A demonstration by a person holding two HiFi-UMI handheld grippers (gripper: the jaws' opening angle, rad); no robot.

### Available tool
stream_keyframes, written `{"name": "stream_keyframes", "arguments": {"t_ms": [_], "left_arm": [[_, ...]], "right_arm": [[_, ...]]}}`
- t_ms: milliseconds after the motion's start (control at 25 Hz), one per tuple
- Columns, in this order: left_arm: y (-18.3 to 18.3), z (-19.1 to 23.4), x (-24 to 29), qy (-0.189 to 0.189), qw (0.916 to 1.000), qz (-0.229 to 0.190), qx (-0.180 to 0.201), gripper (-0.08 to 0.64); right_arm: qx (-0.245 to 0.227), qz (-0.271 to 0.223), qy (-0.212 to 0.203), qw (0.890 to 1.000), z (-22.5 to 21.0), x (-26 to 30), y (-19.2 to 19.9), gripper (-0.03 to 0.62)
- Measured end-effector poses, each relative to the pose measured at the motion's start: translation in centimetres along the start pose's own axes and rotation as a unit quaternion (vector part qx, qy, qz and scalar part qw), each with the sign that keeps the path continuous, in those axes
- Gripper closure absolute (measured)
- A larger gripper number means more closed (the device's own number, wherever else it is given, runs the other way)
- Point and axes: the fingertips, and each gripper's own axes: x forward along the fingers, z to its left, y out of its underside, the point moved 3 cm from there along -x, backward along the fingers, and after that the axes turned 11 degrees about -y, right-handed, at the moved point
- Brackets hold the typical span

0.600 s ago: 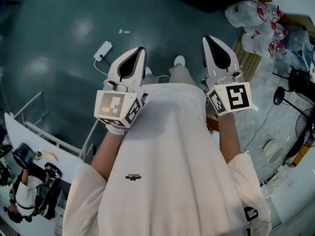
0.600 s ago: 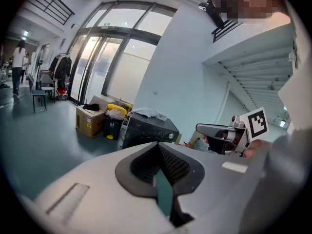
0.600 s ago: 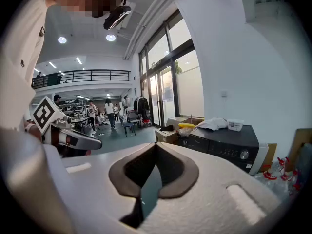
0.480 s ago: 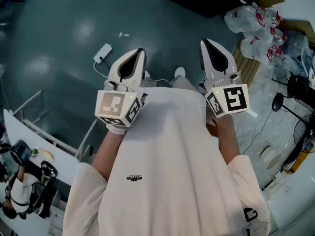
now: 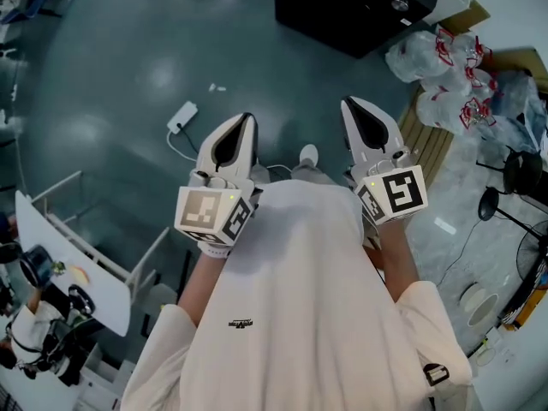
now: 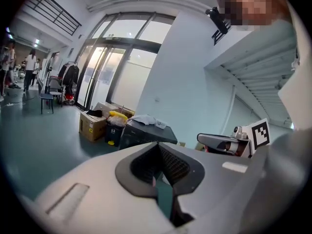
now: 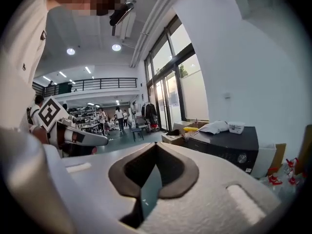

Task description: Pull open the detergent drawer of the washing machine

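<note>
Over the last half second the black washing machine (image 5: 360,7) has slid further into the top of the head view, right of centre. My two tools now sit a little nearer the middle of the frame. I take that as me closing on the machine, though it is still well apart from both tools.

My left tool (image 5: 246,120) has its jaws together on nothing. My right tool (image 5: 348,103) is the same, tips meeting with nothing caught between them.

In the right tool's view the machine (image 7: 226,147) stands right of centre, with cloth and a small box lying on its top and a round knob on its front. I cannot pick out the detergent drawer from here.

So the pull has not begun. I judge I must first reach the machine's front, find the drawer, and part one tool's jaws.
</note>
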Motion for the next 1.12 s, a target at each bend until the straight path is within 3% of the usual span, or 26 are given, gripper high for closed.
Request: {"name": "stream_keyframes", "arguments": {"t_ms": [320, 400, 560, 720, 840, 1120], "left_arm": [[0.9, -4.0, 1.2, 0.01, 0.9999, -0.001, -0.002, 0.544], [0.7, -5.3, 1.6, 0.023, 0.9995, -0.002, -0.022, 0.469], [0.7, -8.0, 2.2, 0.052, 0.9978, -0.006, -0.04, 0.392], [1.5, -10.5, 3.0, 0.085, 0.9947, 0.017, -0.055, 0.251], [1.6, -11.7, 3.2, 0.086, 0.9953, 0.024, -0.039, 0.223], [1.4, -12.3, 3.9, 0.088, 0.9942, 0.016, -0.06, 0.187]], "right_arm": [[-0.024, -0.033, -0.02, 0.999, -1.9, -3.4, -2.0, 0.589], [-0.024, -0.034, -0.022, 0.999, -2.6, -4.2, -2.3, 0.589], [-0.02, -0.046, -0.03, 0.998, -3.9, -5.4, -2.6, 0.589], [-0.01, -0.048, -0.029, 0.998, -5.6, -6.5, -1.8, 0.589], [-0.001, -0.051, -0.026, 0.998, -6.7, -7.1, -1.5, 0.589], [0.013, -0.043, -0.016, 0.999, -7.8, -7.8, -0.8, 0.589]]}}
